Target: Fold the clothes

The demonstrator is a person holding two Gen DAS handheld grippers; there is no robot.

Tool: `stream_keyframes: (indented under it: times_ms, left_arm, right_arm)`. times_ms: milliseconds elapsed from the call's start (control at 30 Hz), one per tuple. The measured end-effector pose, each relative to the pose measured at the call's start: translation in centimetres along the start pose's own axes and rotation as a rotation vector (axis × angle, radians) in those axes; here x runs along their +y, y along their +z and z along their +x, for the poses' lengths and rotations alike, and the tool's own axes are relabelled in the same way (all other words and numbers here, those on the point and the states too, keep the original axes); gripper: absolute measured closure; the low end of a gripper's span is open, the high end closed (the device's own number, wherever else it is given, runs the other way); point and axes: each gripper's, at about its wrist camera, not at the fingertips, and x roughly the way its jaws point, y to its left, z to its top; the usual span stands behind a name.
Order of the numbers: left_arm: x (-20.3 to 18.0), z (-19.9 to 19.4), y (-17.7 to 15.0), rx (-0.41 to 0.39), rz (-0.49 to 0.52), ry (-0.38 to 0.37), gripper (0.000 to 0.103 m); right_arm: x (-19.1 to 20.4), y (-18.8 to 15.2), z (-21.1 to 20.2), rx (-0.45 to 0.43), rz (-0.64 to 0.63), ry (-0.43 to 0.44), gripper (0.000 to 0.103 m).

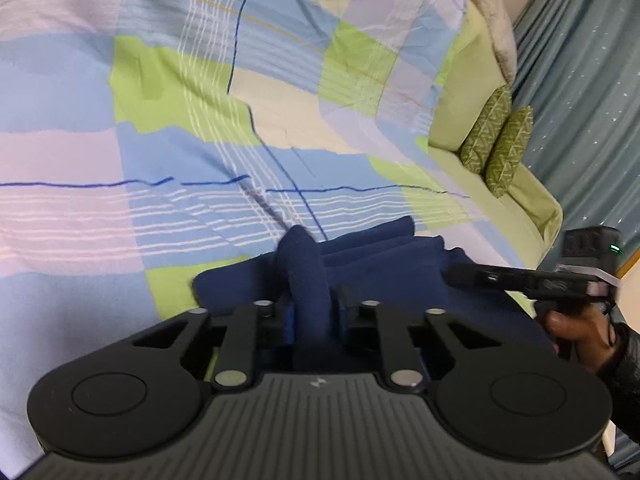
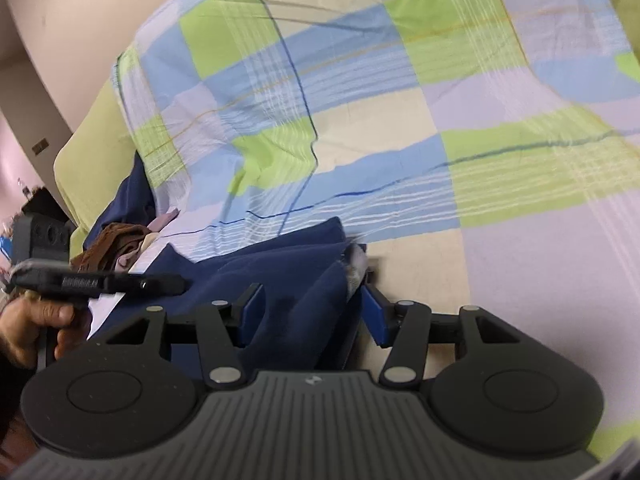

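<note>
Pinching navy garment [image 1: 372, 264]: left tool [image 1: 312, 312] clenched on bunched fold; right tool [image 2: 312, 308] spread, cloth between fingers.

text: none readable | labels: none | numbers: 0 | signs: none

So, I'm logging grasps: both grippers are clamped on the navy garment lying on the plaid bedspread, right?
Not quite. The left gripper is clamped on the navy garment; the right wrist view shows the right gripper with its jaws apart around it, on the plaid bedspread.
</note>
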Motion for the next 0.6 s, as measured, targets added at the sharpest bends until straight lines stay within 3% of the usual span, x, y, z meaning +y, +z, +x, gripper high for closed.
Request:
stream_keyframes:
  times_ms: [33,67,100,167,333,467,600]
  left_arm:
    - [-0.2,-0.4,-0.1,-0.023,0.008,-0.009,0.094]
    - [-0.4,-0.8,-0.2,-0.045,0.015,-0.018,0.094]
    - [-0.5,-1.2,-0.3,-0.068,0.023,-0.028,0.094]
    - [-0.9,-2.0,-0.6,-0.114,0.038,-0.046,0.094]
    - [0.1,-1.2,-0.6,-0.114,0.004,-0.012,0.094]
    - [1.0,-0.3,-0.6,-0.105,-0.029,0.021,0.094]
    - [0.5,-1.6,-0.7,-0.183,0.006,0.007,0.094]
  right_arm:
    - [0.2,0.2,-0.1,-0.007,-0.004,0.001,0.058]
    - [0.3,0.4,-0.1,-0.014,-0.009,0.002,0.073]
    - [0.5,0.6,-0.2,-0.021,-0.013,0.003,0.082]
    - [0.8,0.9,-0.3,-0.035,-0.022,0.005,0.087]
    - [1.3,2.1,-0.1,-0.063,-0.037,0.012,0.095]
    - [-0.5,2.3,3.3,0.028,-0.017,-0.022,0.095]
    - [-1.1,2.0,3.5,0.013,0.007,0.014,0.096]
